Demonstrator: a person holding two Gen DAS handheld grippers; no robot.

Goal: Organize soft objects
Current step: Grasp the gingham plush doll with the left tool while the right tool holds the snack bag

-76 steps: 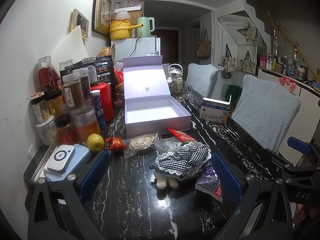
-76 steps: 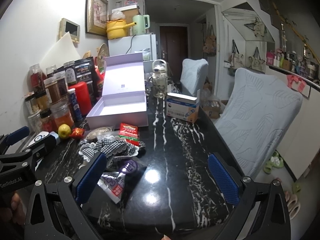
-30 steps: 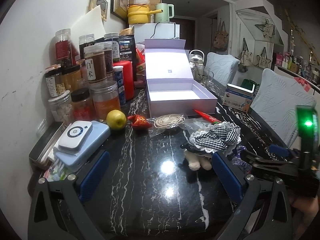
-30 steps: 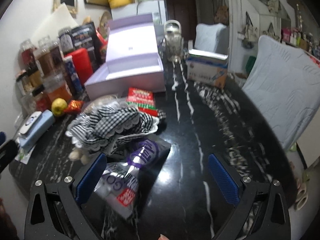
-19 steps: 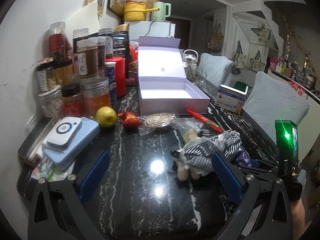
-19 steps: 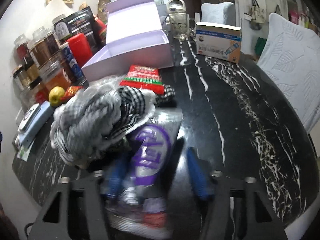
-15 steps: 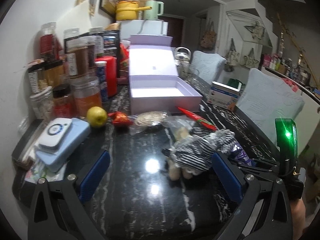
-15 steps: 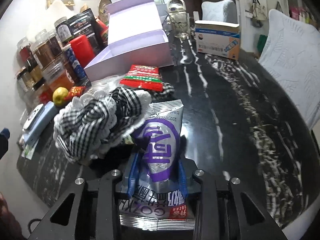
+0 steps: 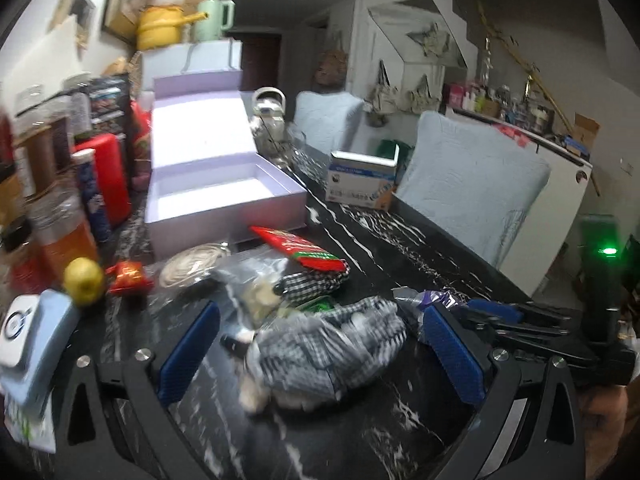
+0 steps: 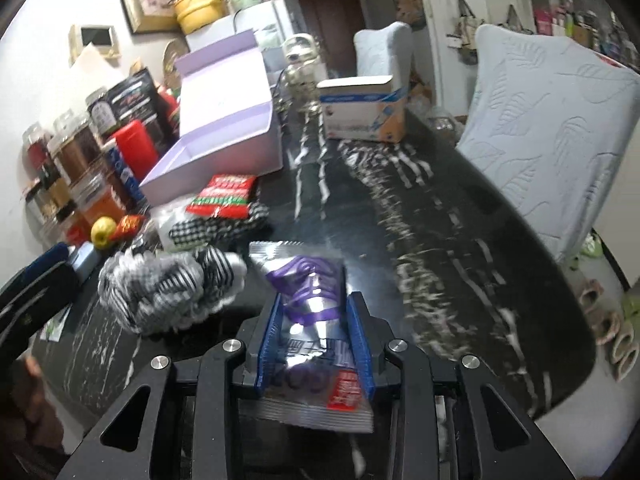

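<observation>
My right gripper [image 10: 316, 320] is shut on a silver and purple snack packet [image 10: 310, 280] and holds it just above the black marble table [image 10: 440, 240]. A plush toy in a black-and-white checked dress [image 10: 168, 284] lies to its left. In the left wrist view the toy [image 9: 324, 348] lies between the fingers of my open left gripper [image 9: 316, 344], which do not touch it. The packet's top [image 9: 432, 300] and the right gripper [image 9: 520, 320] show at the right. An open lilac box [image 9: 224, 196] stands behind; it also shows in the right wrist view [image 10: 224, 136].
A red snack packet [image 9: 300, 248], checked cloth [image 9: 316, 284], a clear bag [image 9: 248, 280], a coiled cord [image 9: 192, 264], a lemon [image 9: 84, 276] and a red sweet [image 9: 128, 278] lie near the box. Jars and bottles [image 9: 60, 208] line the left wall. A tissue box [image 10: 364, 112] and chairs [image 10: 552, 140] stand on the right.
My right gripper closed on the purple snack packet and lifted it back from beside the toy. My left gripper moved in over the toy, which shifted a little.
</observation>
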